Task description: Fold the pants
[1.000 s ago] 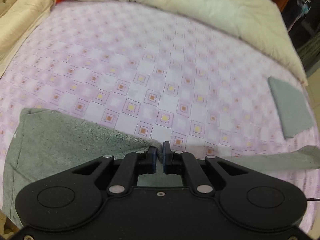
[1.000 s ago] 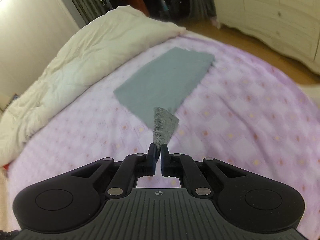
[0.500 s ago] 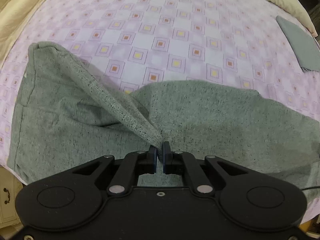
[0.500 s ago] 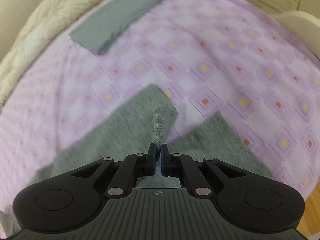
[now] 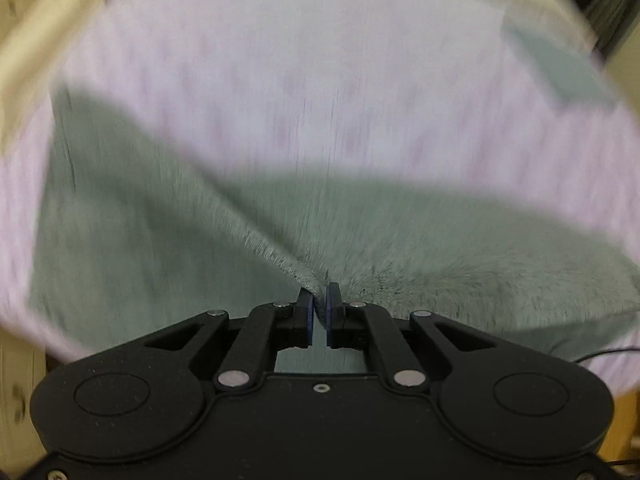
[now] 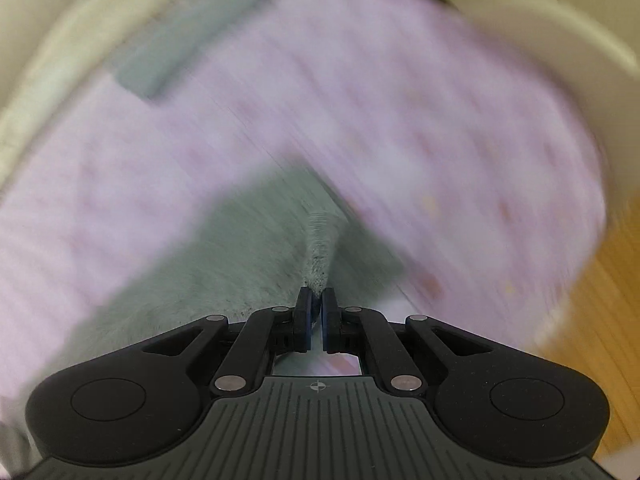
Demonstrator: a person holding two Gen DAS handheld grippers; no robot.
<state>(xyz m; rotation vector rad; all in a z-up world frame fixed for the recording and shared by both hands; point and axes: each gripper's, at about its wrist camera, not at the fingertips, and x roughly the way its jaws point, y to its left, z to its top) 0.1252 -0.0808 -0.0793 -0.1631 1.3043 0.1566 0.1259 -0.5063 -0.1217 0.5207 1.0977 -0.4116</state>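
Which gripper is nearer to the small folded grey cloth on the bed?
Cannot tell. Left gripper and right gripper both pinch the pants, with the folded cloth far ahead.

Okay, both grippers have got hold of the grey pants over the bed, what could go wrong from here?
1. Each grip is thin: the left gripper and right gripper pinch only a small edge of the pants, so the cloth may slip out.
2. A ridge runs up from the left jaws, so a crease may get folded in.
3. The pants lie near the edge of the bed and might slide off.

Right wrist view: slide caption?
Right hand-held gripper shut on grey pants over the purple bedsheet, frame motion-blurred.
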